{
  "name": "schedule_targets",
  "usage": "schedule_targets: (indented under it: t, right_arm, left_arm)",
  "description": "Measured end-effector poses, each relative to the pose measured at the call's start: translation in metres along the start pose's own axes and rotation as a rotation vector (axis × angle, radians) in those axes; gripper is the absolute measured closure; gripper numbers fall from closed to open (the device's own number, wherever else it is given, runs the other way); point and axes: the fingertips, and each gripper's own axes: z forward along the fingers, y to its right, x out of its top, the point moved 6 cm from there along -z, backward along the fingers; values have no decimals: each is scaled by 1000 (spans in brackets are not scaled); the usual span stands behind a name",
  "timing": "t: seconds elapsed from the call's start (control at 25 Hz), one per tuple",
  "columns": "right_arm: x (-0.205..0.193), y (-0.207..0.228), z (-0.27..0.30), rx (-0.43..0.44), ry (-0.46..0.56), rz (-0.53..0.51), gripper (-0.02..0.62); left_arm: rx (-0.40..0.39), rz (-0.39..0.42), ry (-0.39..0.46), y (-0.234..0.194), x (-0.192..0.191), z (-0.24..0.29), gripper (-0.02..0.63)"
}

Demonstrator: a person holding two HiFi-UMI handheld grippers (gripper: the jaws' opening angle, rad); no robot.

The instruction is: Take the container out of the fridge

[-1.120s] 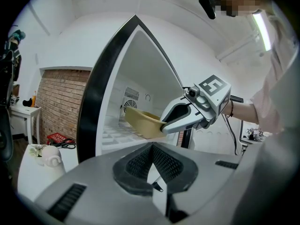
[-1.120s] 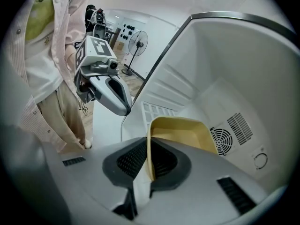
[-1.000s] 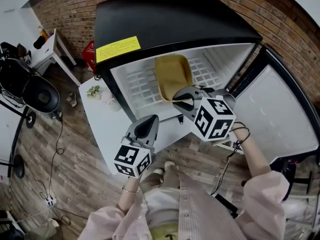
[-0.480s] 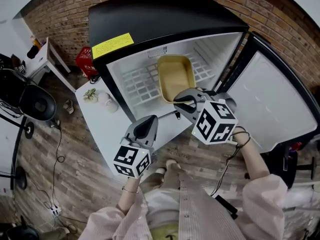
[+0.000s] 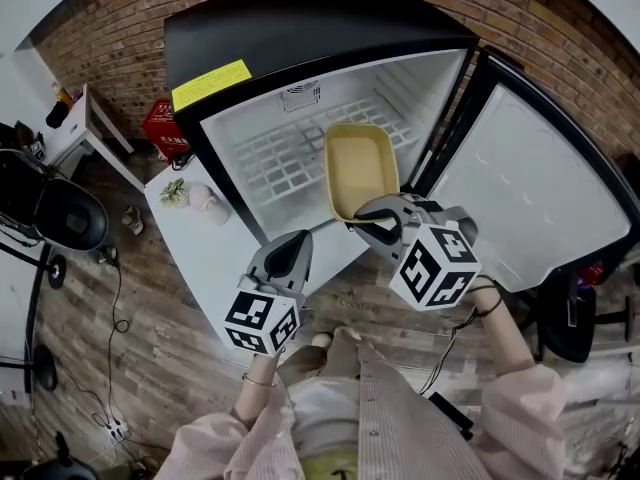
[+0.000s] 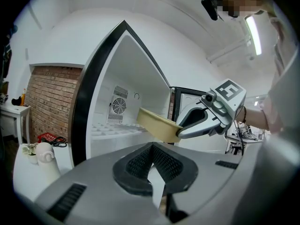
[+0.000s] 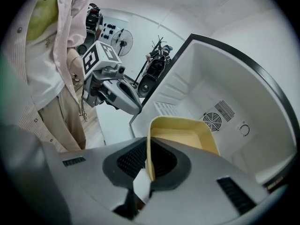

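Container (image 5: 360, 168), rim clamped in right gripper (image 5: 367, 219) jaws; left gripper (image 5: 297, 240) jaws together, empty; risk: one-edge grip may slip, tipping it

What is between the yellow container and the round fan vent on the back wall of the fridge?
Only bare white grid shelf; nothing stands between the container and the fan vent. The head view shows it best.

At lower centre the right gripper (image 7: 148, 171) had its jaws clamped on the near rim of the yellow container (image 7: 185, 134) — the tub reached toward the white fridge (image 7: 225, 74) interior at right. The left gripper (image 7: 135, 108) hung at upper left, beside the person's shirt (image 7: 49, 55).
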Motion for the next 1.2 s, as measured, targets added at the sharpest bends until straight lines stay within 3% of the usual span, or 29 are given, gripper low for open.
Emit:
schedule_targets:
  t: [0.32,1.2]
  right_arm:
    - [-18,-27,-19,-17,-1,65,571]
    - [-62,-74,-13,62,-21,206,571]
  left_arm:
    - [2,-6,-7,12,-3,6,615]
    - [67,-39,-47,24,-18,11,615]
